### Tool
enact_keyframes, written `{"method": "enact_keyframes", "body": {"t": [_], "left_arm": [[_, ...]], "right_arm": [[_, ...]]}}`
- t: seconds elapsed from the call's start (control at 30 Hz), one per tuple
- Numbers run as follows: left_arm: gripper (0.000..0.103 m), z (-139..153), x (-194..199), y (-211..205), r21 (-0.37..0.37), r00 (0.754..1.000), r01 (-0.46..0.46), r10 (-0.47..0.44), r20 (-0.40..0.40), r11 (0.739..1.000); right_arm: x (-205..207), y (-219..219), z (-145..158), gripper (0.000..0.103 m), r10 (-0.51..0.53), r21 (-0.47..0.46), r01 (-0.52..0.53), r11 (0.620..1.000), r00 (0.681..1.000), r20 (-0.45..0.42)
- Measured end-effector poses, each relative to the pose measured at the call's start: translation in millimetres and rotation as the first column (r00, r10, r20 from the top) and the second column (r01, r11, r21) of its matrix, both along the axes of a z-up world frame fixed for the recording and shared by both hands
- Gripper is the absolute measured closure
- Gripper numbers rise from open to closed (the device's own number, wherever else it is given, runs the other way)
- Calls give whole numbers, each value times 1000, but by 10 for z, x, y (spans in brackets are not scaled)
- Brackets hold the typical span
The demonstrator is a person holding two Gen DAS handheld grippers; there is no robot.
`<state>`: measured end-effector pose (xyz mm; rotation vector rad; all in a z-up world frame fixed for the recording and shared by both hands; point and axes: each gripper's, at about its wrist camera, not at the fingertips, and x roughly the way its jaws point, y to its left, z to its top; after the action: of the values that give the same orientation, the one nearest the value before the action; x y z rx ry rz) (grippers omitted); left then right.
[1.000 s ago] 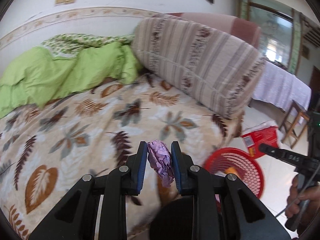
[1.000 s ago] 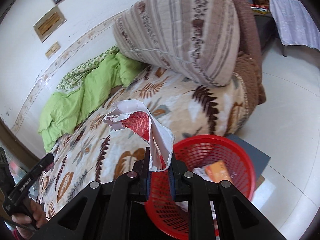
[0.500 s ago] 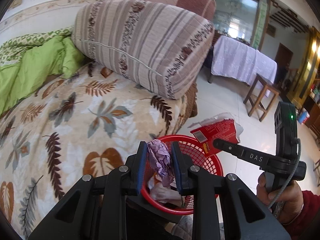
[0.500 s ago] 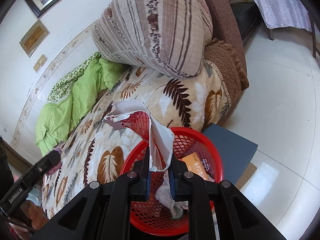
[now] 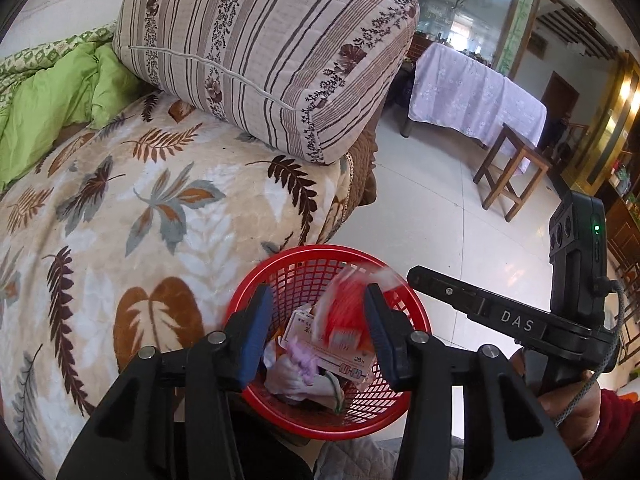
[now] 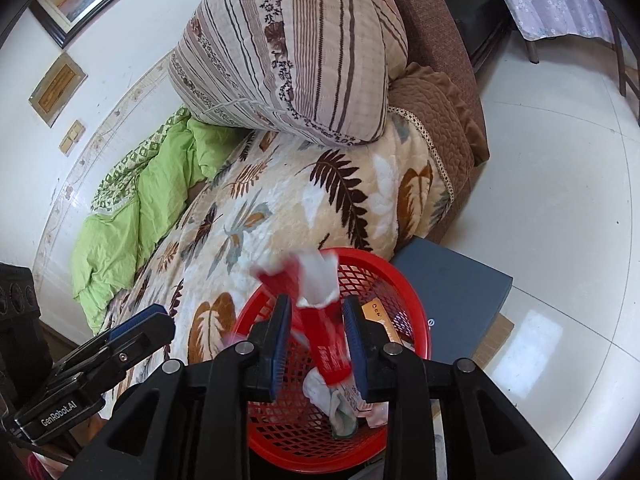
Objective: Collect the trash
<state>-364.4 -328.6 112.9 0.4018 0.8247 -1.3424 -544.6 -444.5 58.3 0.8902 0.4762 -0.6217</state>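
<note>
Both my claws hang over the bin (image 5: 404,344), jaws opening on both. Left claw (image 5: 316,334): jaws well apart, nothing between the pads; the purple wad (image 5: 302,360) lies loose in the bin just below it, on the other scraps. Right claw (image 6: 316,340): jaws part-open w/ the wrapper (image 6: 320,320) between them, blurred. Pads don't look to be pressing it, so I judge it's slipping free, not held.

Handling, my guess: the wrapper is thin red-and-white film or paper, v. light, limp, prob. a bit slick. It'll flutter, not drop straight, and may snag on a pad or the mesh rim. No fragility worry. If I had to retake it, I'd pinch at the crumpled white top, where folds give bulk, not the smooth red flat. The wad is soft, light and squashable; any pinch across its middle would do.

Pointing: the wrapper's long axis runs roughly along my right claw's fingers, tilted a little. Its white torn end sticks out ahead past the fingertips, above the bin's far rim by the bed (image 6: 280,208). Its red end points back and down into the bin, near a white scrap (image 6: 320,392) below the claw. The wad has no clear long axis; it's a lump.

In the bin there's also a flat carton (image 5: 352,356), under the left claw's right jaw.
</note>
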Motion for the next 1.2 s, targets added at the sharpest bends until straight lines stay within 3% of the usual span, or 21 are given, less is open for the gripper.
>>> {"method": "enact_keyframes", "body": {"t": [0.07,0.13,0.2,0.27,0.33,0.47,0.53,0.77,1.0,1.2], "left_arm": [[55,54,18,74,-14,1000,-17,18,8,1000],[42,124,36,182,-32,998,-45,46,31,998],[41,207,56,316,-62,995,-75,78,57,995],[37,299,91,461,-86,992,-95,102,78,992],[24,394,138,635,-116,986,-122,134,101,986],[17,526,248,1043,-180,967,-184,210,143,966],[8,539,324,1251,-203,954,-227,259,148,953],[1,471,527,1834,-231,906,-354,394,158,906],[0,466,638,2061,-242,873,-409,454,176,880],[0,377,636,2072,-229,835,-432,483,264,872]], "right_arm": [[-18,17,26,69,0,-11,0,1000,1000,1],[-29,61,80,56,3,-41,-3,999,1000,-3],[-12,151,156,51,14,-79,-15,997,1000,-17],[25,275,247,46,16,-130,-22,991,999,-50],[63,406,334,35,4,-180,-20,983,996,-88],[191,802,521,20,-34,-321,-34,947,978,-205],[240,954,557,16,-48,-366,-48,929,967,-249],[439,1359,652,12,-94,-469,-108,877,917,-387],[545,1493,725,10,-111,-504,-123,855,906,-408],[638,1522,680,10,-119,-515,-138,846,893,-435]]}}
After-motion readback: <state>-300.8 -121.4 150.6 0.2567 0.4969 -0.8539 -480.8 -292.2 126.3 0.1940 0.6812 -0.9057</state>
